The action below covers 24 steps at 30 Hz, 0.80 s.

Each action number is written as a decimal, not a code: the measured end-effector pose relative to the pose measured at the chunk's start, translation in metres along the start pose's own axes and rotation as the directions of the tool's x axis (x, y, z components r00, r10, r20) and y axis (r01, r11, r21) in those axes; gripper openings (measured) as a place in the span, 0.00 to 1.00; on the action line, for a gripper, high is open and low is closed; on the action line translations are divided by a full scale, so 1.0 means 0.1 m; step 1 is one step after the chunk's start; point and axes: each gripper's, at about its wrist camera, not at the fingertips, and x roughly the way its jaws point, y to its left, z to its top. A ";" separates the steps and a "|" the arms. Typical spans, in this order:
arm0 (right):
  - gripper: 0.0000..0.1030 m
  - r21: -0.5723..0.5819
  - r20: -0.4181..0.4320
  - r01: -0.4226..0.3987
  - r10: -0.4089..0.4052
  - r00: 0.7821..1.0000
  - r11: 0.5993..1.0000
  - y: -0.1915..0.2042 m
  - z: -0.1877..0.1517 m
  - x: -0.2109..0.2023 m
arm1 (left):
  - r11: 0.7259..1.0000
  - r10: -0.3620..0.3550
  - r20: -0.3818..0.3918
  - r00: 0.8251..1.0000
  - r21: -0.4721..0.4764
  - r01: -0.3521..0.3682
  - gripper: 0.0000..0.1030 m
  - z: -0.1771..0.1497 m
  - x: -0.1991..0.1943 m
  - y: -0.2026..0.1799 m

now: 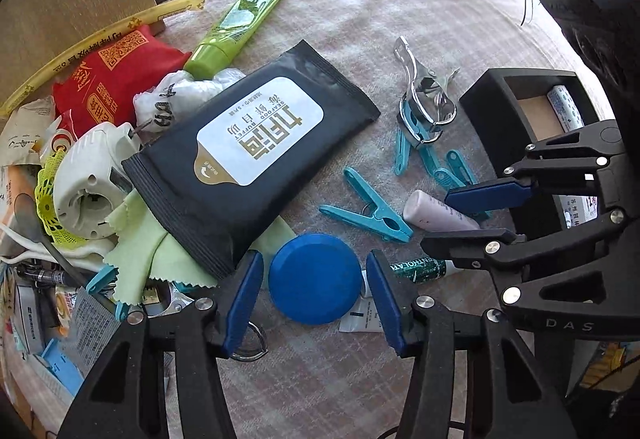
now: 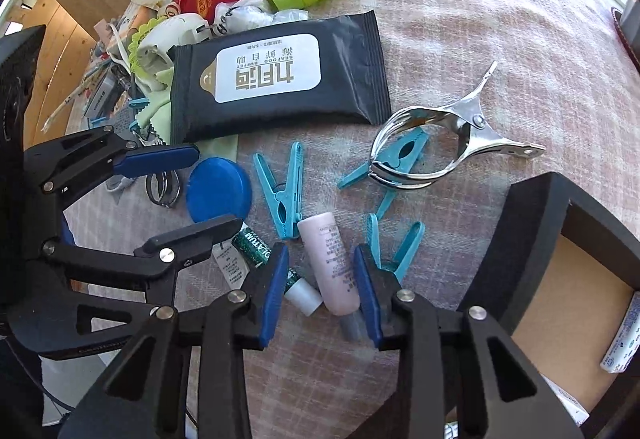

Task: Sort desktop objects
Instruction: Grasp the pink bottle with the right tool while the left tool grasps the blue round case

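Round lid [image 1: 315, 278] before wipes pack [image 1: 256, 147], clothespin [image 1: 370, 213] right.

The desk [image 1: 400, 19] carries a woven cloth cover, matt and coarse. The wipes pack [image 1: 252, 155] is black plastic film with a slight sheen. The large clamp [image 2: 452, 143] is polished, mirror-bright metal. The pegs [image 2: 284, 195] and round lid [image 1: 315, 278] are smooth plastic. The organiser box [image 2: 532, 231] is matt black outside, lined with brown board.

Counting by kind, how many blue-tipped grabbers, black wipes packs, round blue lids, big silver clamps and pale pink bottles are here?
Grippers: 2, left gripper and right gripper
Black wipes pack: 1
Round blue lid: 1
Silver clamp: 1
Pink bottle: 1
Total: 6
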 end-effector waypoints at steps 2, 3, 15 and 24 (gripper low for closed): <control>0.29 -0.013 0.004 0.018 -0.018 1.000 1.000 0.01 -0.02 0.00 | 1.000 0.016 -0.006 1.000 0.008 -0.016 0.46 0.00 0.04 -0.04; 0.27 -0.014 0.004 0.019 -0.019 1.000 1.000 0.00 -0.02 0.00 | 1.000 0.028 -0.010 1.000 0.014 -0.028 0.46 -0.01 0.05 -0.06; 0.19 -0.020 0.031 0.029 -0.028 0.999 0.999 0.01 -0.07 -0.06 | 0.999 0.052 0.025 0.998 0.004 -0.052 0.46 -0.15 -0.02 -0.15; 0.19 0.029 0.109 -0.043 0.040 0.993 0.999 -0.12 -0.14 -0.40 | 1.000 0.022 0.085 0.996 0.005 -0.022 0.46 -0.19 -0.41 -0.21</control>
